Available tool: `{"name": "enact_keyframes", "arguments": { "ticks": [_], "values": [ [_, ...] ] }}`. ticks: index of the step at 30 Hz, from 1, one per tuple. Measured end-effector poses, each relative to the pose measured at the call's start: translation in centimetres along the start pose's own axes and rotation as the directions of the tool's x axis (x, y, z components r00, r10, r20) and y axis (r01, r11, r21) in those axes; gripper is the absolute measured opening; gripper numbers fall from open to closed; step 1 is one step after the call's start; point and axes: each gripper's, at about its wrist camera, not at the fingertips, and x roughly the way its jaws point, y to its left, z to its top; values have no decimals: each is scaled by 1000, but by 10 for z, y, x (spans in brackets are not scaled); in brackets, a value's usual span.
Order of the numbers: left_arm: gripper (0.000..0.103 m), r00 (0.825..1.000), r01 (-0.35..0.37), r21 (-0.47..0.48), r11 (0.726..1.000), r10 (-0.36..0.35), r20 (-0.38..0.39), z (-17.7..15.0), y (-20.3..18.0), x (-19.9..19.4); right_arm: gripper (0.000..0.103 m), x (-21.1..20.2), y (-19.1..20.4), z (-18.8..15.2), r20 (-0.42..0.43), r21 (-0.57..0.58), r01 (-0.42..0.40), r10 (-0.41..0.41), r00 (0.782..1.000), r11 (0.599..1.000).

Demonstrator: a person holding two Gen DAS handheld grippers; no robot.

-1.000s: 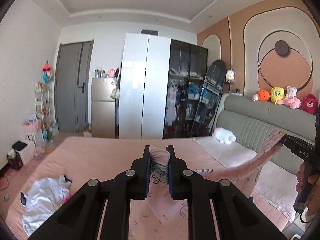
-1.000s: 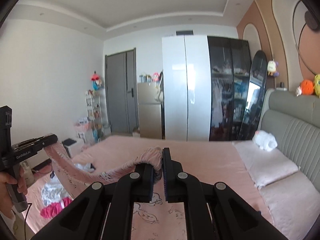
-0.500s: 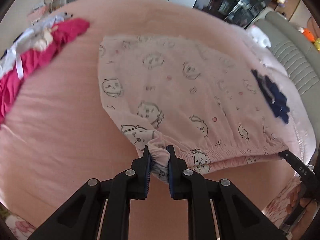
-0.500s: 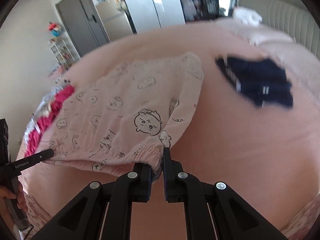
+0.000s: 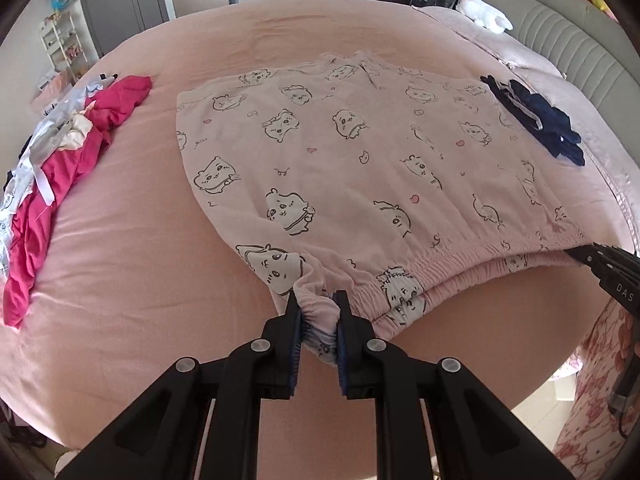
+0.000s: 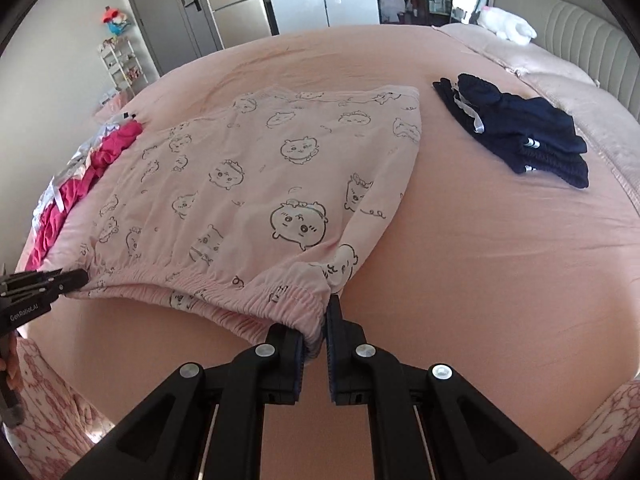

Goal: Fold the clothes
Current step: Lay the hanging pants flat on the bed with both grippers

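Pink pyjama shorts [image 5: 360, 160] [image 6: 256, 184] printed with cartoon faces lie spread flat on the pink bed [image 5: 120, 280], elastic waistband toward me. My left gripper [image 5: 318, 312] is shut on the waistband's left corner, bunched cloth between its pads. My right gripper [image 6: 318, 332] is shut on the waistband's right corner. Each gripper shows in the other's view: the right gripper [image 5: 600, 264] at the right edge, the left gripper [image 6: 44, 284] at the left edge. The waistband hangs a little off the bed's near edge.
A heap of magenta and white clothes [image 5: 60, 160] [image 6: 80, 176] lies left of the shorts. Folded navy garments [image 5: 536, 120] [image 6: 516, 136] sit to the right. Pillows and a grey headboard [image 5: 580, 52] stand far right; wardrobe and door at the back.
Both grippers came down from held-up height and tipped toward the bed. The shorts, earlier stretched in the air between them, now lie flat on the bed.
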Motion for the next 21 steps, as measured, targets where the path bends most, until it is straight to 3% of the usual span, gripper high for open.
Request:
{"name": "enact_keyframes", "arguments": {
  "ticks": [5, 10, 16, 21],
  "values": [
    [13, 999, 16, -22, 1000, -17, -38, -18, 3, 11, 5, 0, 0, -23, -35, -13, -9, 8, 999, 1000],
    [13, 999, 19, 20, 1000, -18, -36, -27, -7, -1, 5, -3, -3, -34, -52, -12, -13, 13, 999, 1000],
    [13, 997, 51, 3, 999, -50, -63, -36, 0, -3, 5, -10, -9, -45, -67, -32, -13, 11, 998, 999],
    [15, 995, 59, -16, 998, -60, -84, -28, 11, 13, 5, -2, -15, -52, -102, -21, -21, 19, 995, 1000]
  ]
}}
